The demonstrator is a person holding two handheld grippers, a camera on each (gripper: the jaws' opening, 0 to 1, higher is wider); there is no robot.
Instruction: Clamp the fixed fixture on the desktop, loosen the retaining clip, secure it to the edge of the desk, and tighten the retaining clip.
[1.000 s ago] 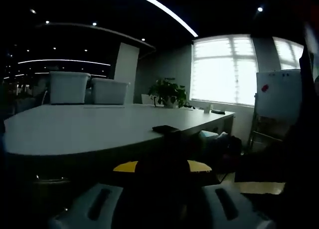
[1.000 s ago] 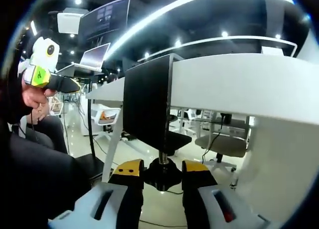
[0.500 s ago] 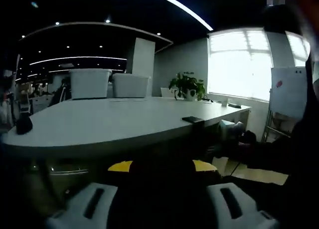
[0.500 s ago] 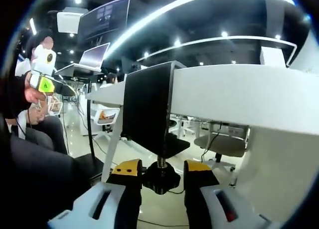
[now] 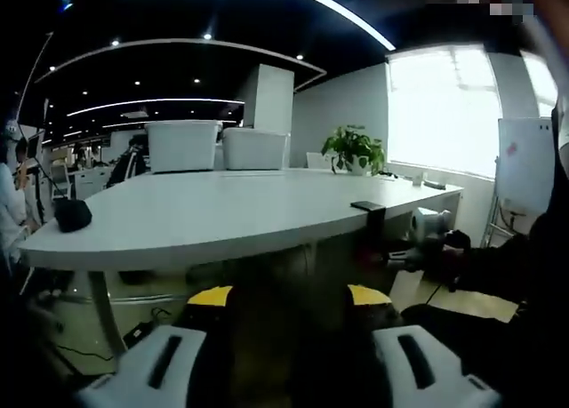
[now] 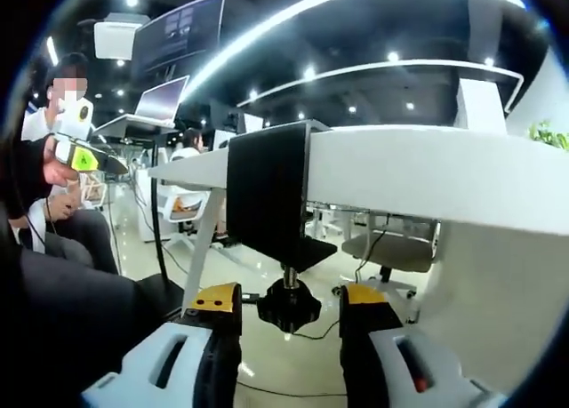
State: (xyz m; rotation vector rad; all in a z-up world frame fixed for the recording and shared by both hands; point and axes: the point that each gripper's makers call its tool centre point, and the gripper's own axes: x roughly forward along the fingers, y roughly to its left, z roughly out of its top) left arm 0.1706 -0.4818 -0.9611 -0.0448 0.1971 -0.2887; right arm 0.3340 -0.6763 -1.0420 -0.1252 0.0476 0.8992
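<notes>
Fixture: black, boxy clamp fixture [image 6: 267, 195] hooked over the near edge of the white tabletop [image 6: 418, 168], lower arm passing beneath the edge.
Retaining clip: dark round knob [image 6: 288, 303] on a threaded stem just under the fixture, hanging below the tabletop edge.
Right gripper [image 6: 289, 312]: parted, yellow-tipped jaws standing either side of the knob, apparently not pinching it.
Left gripper [image 5: 286, 303]: released, nothing between the jaws; held low in front of the tabletop's rounded edge.
Seen from the left: small dark fixture [image 5: 370, 223] on the far right stretch of the same edge, other gripper [image 5: 427, 239] just beside it.
Risk, slipping: jaws closing off-centre would likely skid round the knob without turning it.
Risk, loose clamp: too few turns probably leave the fixture free to tilt or drop off the edge.
Risk, cocking: pushing upward while twisting could shove the fixture askew on the edge.
Risk, no support: with the left gripper well apart, nothing steadies the fixture.
</notes>
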